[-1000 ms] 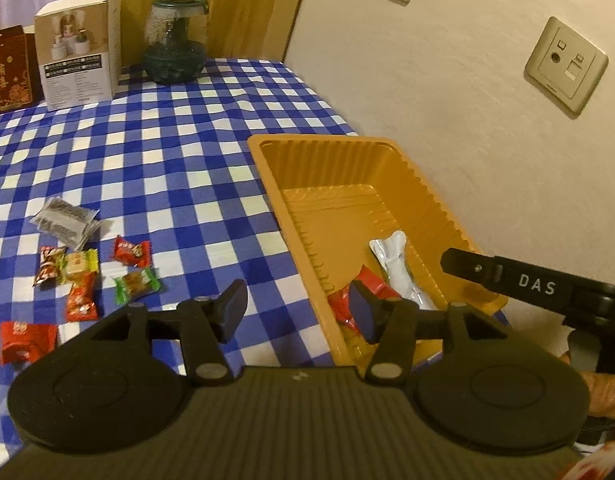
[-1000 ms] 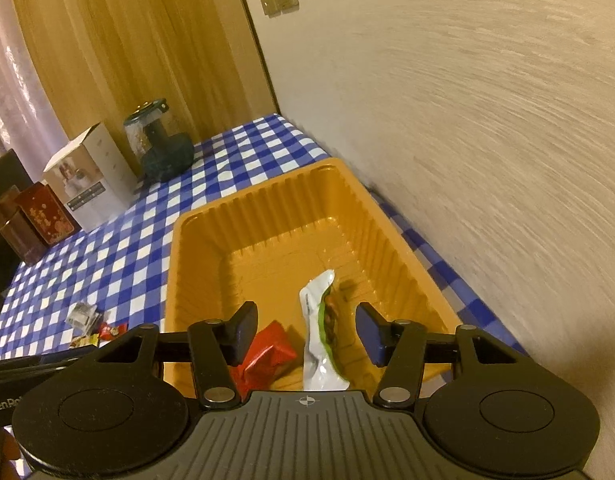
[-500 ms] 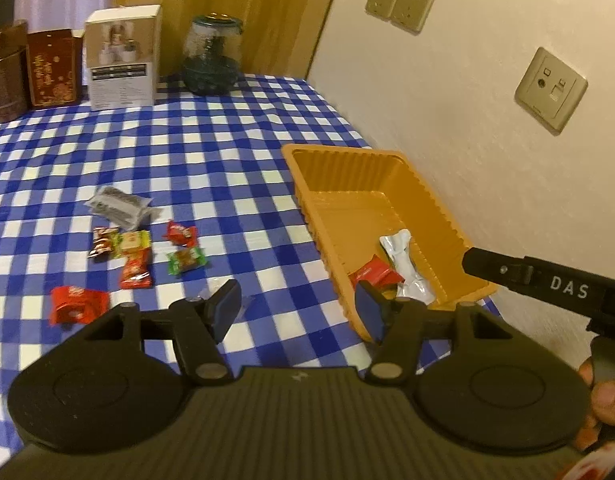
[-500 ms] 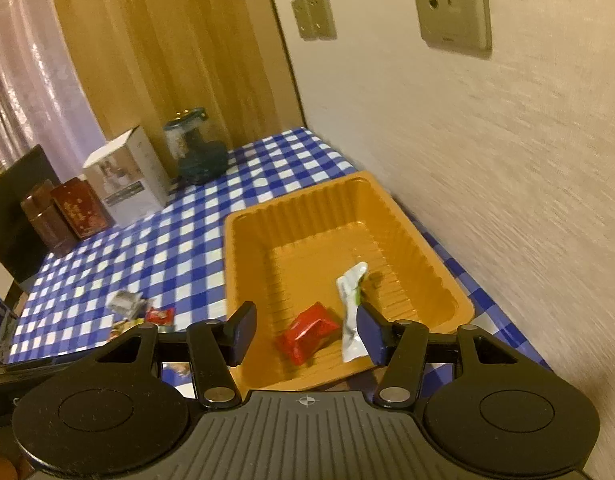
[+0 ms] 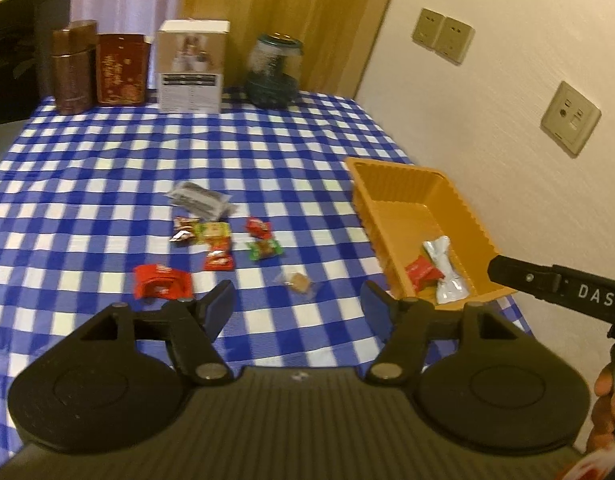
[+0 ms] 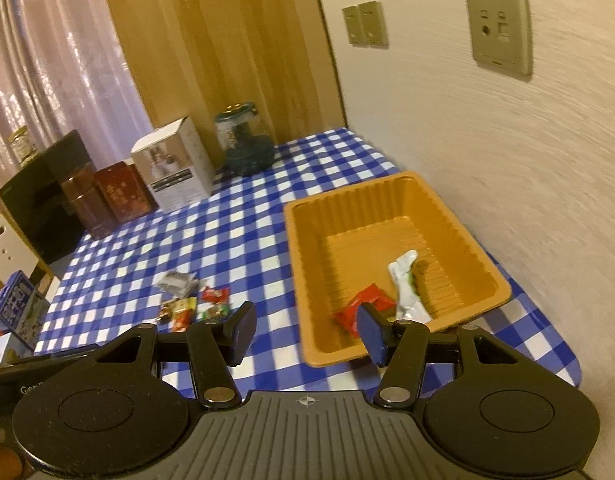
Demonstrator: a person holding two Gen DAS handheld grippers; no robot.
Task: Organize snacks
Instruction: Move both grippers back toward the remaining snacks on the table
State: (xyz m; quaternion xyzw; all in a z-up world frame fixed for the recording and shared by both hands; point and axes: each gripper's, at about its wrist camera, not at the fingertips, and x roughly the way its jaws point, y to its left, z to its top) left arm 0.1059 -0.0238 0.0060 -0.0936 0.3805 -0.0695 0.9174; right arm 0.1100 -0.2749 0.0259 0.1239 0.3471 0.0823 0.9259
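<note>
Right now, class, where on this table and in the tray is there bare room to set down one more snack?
The far half of the orange tray is bare; its near end holds a red packet and a white wrapper. Checked cloth lies free between the boxes and the loose candies. The candy cluster is crowded.

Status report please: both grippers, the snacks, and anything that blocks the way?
Left gripper open, empty; right gripper open, empty. Orange tray holds red packet and white packet. Loose snacks on checkered cloth. Nothing in the way.
</note>
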